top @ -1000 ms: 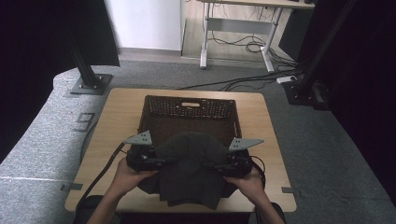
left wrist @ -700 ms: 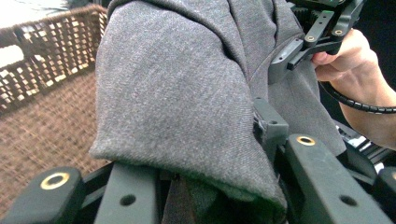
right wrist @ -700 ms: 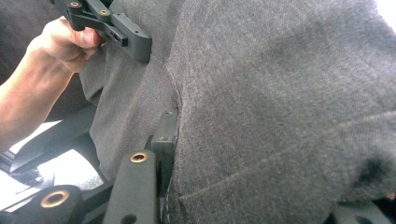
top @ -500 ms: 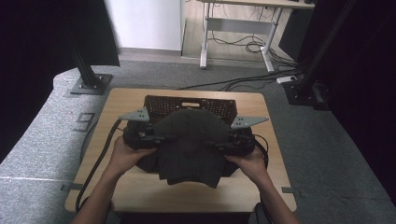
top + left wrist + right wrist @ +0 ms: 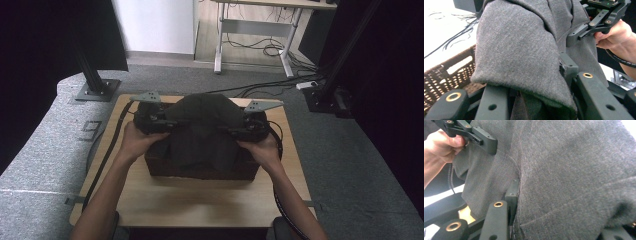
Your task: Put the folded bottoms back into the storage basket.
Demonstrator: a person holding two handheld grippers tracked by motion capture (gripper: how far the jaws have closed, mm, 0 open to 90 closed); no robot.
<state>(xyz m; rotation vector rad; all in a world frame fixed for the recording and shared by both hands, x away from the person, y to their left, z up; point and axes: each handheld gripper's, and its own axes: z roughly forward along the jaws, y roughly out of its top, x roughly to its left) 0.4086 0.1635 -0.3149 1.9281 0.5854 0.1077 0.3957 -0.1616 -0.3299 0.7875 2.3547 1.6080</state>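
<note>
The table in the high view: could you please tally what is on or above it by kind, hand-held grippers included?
Dark grey cloth, held up over the basket: 1
Dark woven basket: 1
Hand-held grippers, left hand-held gripper and right hand-held gripper, both shut on the cloth: 2
Total: 4

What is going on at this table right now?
A person holds a gripper in each hand, and both are clamped on a dark grey cloth. The left gripper grips its left side and the right gripper its right side. The cloth hangs between them above a dark wicker basket on the wooden table, its lower part drooping into the basket. It looks as if the cloth is about to go in, though it is not let go yet.
</note>
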